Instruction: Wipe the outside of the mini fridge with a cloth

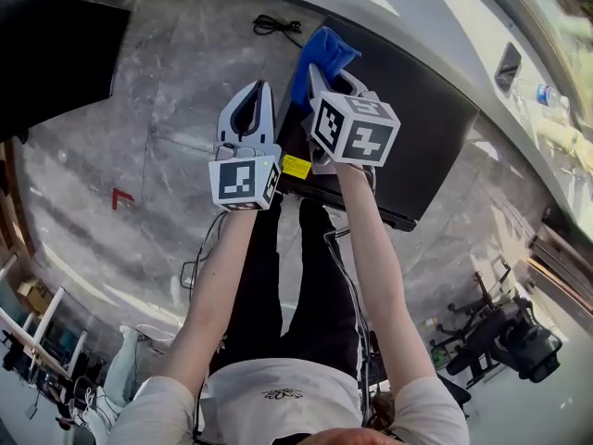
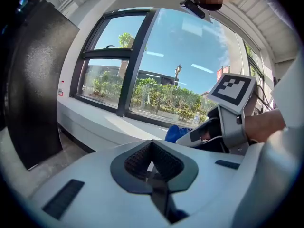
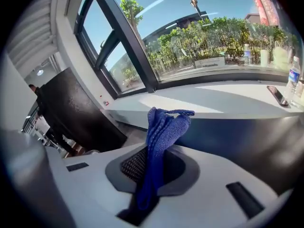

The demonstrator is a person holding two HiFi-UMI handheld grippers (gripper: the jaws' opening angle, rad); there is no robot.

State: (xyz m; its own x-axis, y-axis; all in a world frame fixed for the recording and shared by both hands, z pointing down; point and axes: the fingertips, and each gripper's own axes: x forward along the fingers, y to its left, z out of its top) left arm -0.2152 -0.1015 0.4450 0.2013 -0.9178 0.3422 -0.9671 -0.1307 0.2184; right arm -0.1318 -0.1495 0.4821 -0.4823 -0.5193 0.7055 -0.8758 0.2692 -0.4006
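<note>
- Far left, head view: a black cabinet (image 1: 56, 54) is standing on the grey stone floor (image 1: 157, 82). A red mark (image 1: 121, 197) is showing on the floor nearer the person.
- Left gripper (image 1: 258, 91): it is hovering over the floor, just left of the mini fridge (image 1: 417, 128). Its jaws are pressing together with nothing between them, as the left gripper view shows.
- Right gripper (image 3: 151, 156): it is hanging just beside the left one, over the fridge's left edge. Its jaws are clamping the blue cloth (image 3: 164, 127).
- Cloth: it is bunching up past the jaw tips. Whether it is touching the fridge cannot be told.
- Mini fridge: it is showing as a black box under and to the right of the right gripper. A yellow label (image 1: 296, 166) is sitting at its near left corner.
- Far right, right gripper view: a phone (image 3: 275, 95) and a water bottle (image 3: 294, 80) are resting on the white window ledge (image 3: 213, 96).
</note>
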